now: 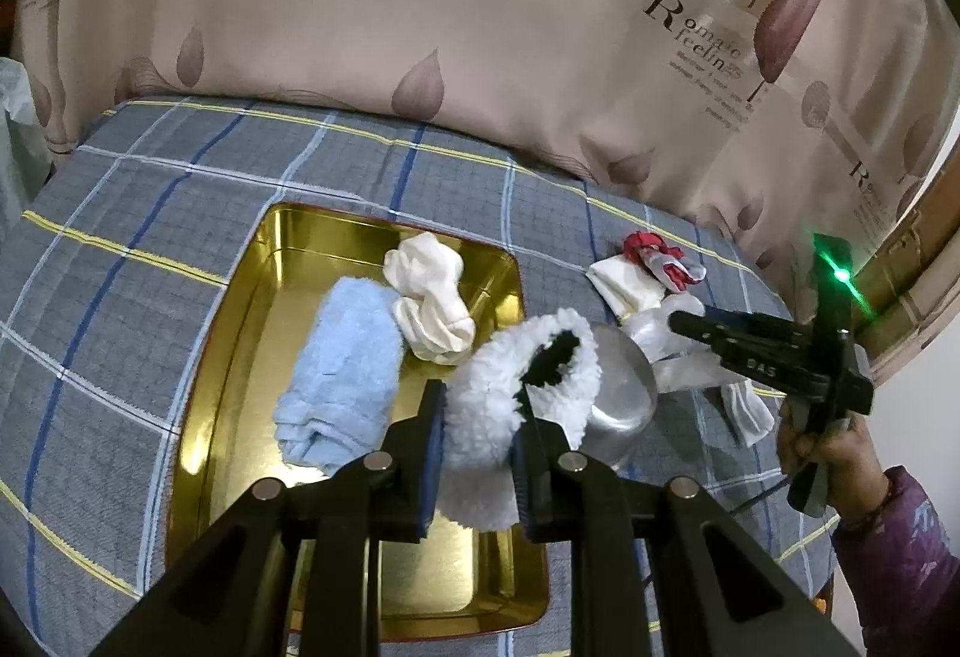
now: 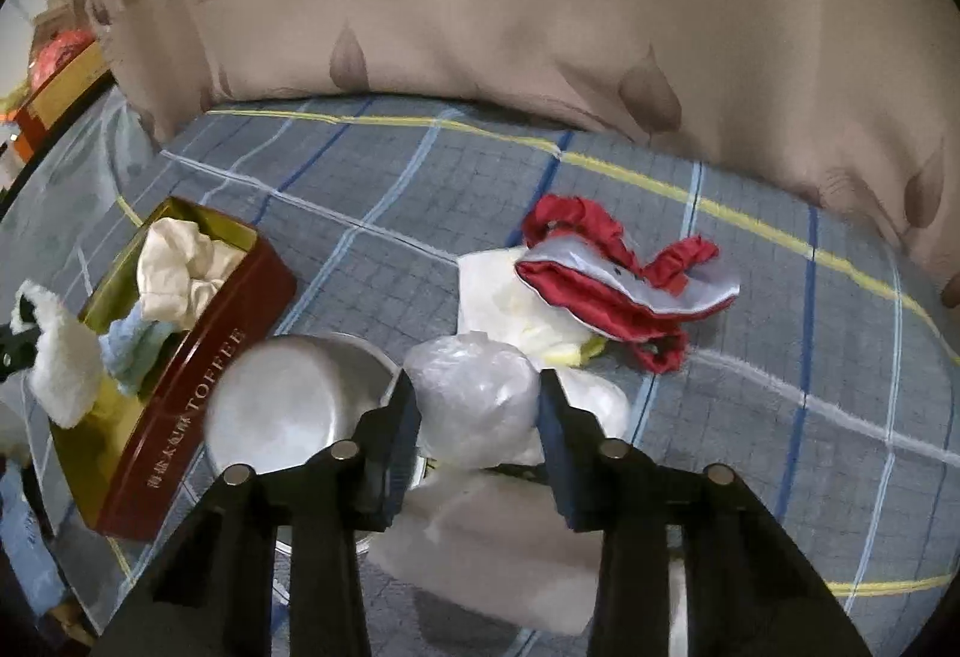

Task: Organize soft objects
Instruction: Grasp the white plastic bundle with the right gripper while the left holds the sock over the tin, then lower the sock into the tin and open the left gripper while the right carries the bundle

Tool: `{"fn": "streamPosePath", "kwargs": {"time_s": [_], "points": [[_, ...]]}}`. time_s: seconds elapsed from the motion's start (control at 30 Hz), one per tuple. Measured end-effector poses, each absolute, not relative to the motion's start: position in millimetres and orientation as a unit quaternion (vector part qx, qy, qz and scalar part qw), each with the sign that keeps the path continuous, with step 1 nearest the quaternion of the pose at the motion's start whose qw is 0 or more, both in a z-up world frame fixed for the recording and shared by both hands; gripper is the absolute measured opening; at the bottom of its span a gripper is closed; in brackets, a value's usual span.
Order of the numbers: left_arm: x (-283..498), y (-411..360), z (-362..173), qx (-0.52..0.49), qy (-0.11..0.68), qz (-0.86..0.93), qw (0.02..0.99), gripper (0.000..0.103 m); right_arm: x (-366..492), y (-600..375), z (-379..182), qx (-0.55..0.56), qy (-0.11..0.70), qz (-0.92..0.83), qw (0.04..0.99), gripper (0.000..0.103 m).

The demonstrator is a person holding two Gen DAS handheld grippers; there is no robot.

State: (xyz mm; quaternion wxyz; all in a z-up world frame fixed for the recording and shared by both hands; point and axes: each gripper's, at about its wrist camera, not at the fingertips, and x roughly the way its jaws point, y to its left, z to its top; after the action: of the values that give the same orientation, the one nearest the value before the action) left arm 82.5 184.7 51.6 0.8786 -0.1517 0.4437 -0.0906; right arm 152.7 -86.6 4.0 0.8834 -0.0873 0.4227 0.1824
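Both grippers hold soft things over the checked bedspread (image 1: 150,213).

The left gripper (image 1: 477,417) pinches a fluffy white sock (image 1: 510,375) just above the gold tin (image 1: 300,249), where a blue towel (image 1: 342,375) and a white cloth (image 1: 432,297) already lie. The right gripper (image 2: 477,417) has its jaws narrowed around a clear plastic bag (image 2: 474,393), beside a steel bowl (image 2: 288,399); a red-and-white cloth (image 2: 606,279) lies just beyond.

- The red tin (image 2: 180,411) is showing "TOFFEE" in gold letters along its side.
- The beige curtain (image 1: 480,27) is displaying "love" and "Romantic feelings" in dark print; the smaller lines are blurring out.
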Motion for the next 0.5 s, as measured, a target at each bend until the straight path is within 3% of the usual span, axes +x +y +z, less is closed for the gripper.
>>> {"fn": "streamPosePath", "kwargs": {"time_s": [0.5], "points": [[73.7,195.9,39.5,-0.153,0.460,-0.081,0.871,0.020,46.5,-116.4,89.4,0.042,0.268,0.243,0.931,0.026]]}}
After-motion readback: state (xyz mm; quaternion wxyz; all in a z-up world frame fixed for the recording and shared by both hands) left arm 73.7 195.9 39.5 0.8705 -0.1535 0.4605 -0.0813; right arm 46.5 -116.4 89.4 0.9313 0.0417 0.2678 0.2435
